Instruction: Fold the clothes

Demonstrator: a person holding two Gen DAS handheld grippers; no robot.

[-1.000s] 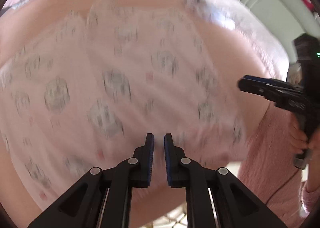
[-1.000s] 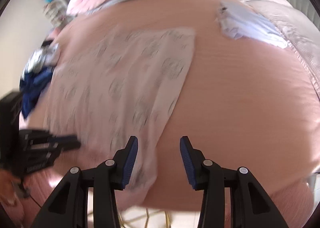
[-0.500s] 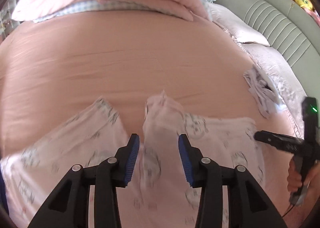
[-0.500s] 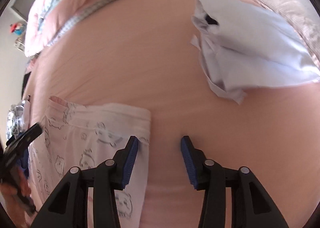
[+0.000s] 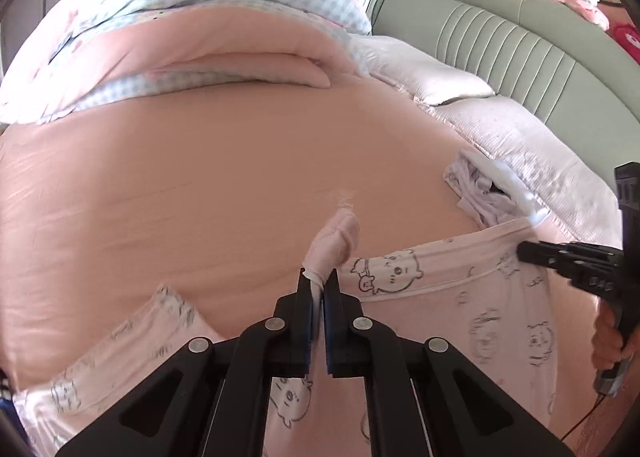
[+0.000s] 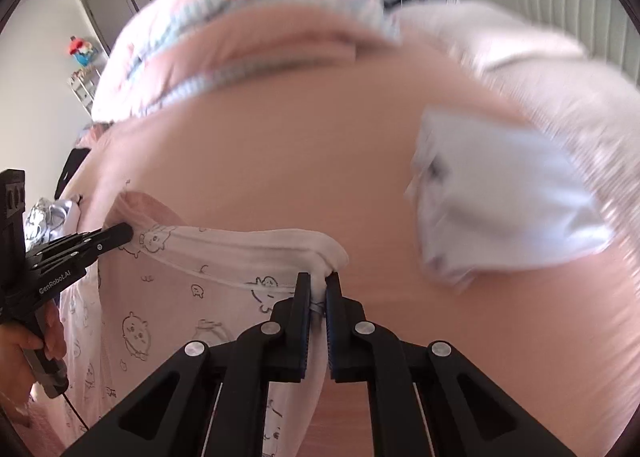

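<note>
A pale pink garment (image 5: 500, 317) printed with little bears lies on the pink bedsheet (image 5: 240, 177), its banded top edge facing away from me. My left gripper (image 5: 319, 285) has its jaws closing, pads pinching a bunched left corner of that edge, which sticks up past the fingertips. My right gripper (image 6: 318, 285) is likewise closing, pads pressed on the right corner of the garment (image 6: 180, 297). Each view catches the other gripper at the far corner: the right gripper (image 5: 520, 251) and the left gripper (image 6: 128, 233), each in a person's hand.
A folded white garment (image 5: 480, 193) lies on the sheet just beyond the right corner, seen blurred as the white garment (image 6: 500, 209). A rolled pink and blue-check quilt (image 5: 220, 37) fills the far side, with pillows (image 5: 440, 77) and a grey padded headboard (image 5: 520, 49) at right.
Half a second ago both pairs of jaws stood open over the garment's top edge; now both have closed on its corners. Before that the garment filled the left view, blurred.
</note>
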